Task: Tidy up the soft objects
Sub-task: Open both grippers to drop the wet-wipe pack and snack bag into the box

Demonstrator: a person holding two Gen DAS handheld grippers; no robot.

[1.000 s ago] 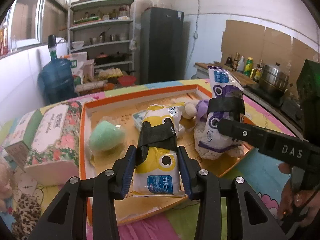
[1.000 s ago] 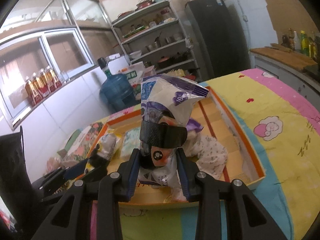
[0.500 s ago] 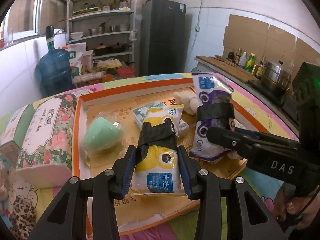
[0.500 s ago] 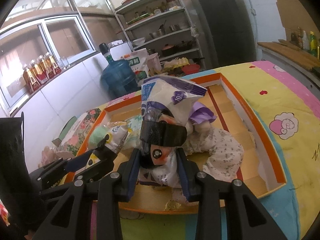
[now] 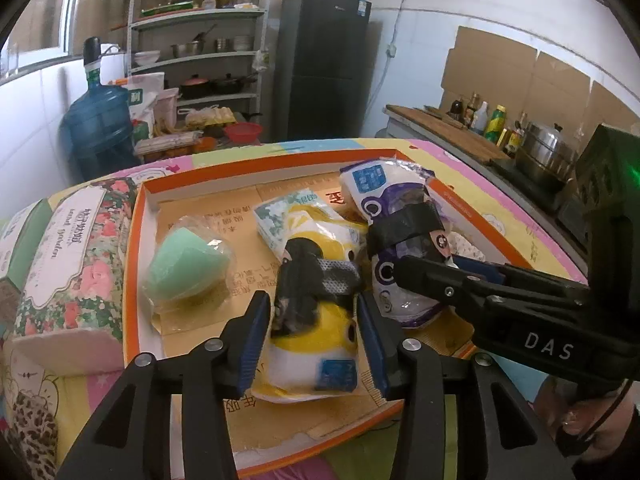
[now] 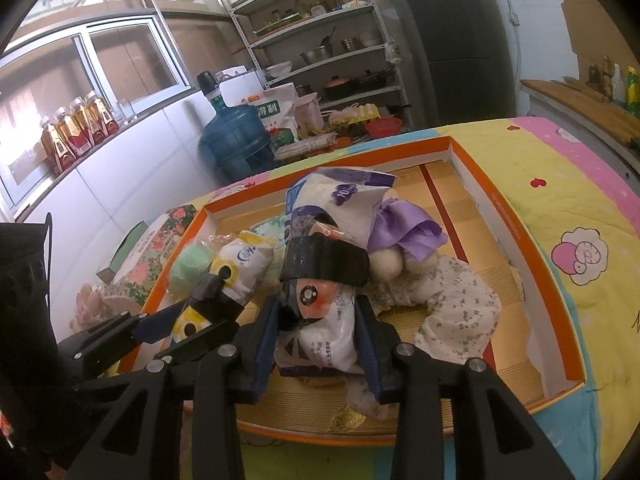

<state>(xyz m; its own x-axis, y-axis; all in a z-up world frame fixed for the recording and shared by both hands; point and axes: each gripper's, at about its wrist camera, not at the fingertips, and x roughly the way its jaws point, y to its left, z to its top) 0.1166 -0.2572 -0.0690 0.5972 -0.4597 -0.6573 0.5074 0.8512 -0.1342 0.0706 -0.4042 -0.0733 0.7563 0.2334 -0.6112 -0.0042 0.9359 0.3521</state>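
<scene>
1. The table (image 5: 472, 184) wears a bright cartoon-print cloth and carries everything else.
2. An orange-rimmed cardboard tray (image 5: 256, 168) sits on the table, open side up.
3. A floral tissue box (image 5: 76, 256) lies outside the tray, just beside its left wall.
4. The left gripper (image 5: 312, 336) has its blue-padded fingers (image 5: 252, 340) clamped on the sides of a yellow-and-white soft pack (image 5: 316, 344), which is wrapped with a black band and lies on the tray floor near the front edge.
5. The right gripper (image 6: 316, 344) is clamped on a purple-and-white soft pack (image 6: 320, 320), also banded in black; it stands tilted in the tray, just right of the yellow-and-white pack and touching it.
6. A plush doll in spotted cloth with a purple bow (image 6: 452, 300) lies in the tray behind and right of the purple-and-white pack.
7. A green sponge in clear wrap (image 5: 188, 268) rests in the tray's left part, near the wall.
</scene>
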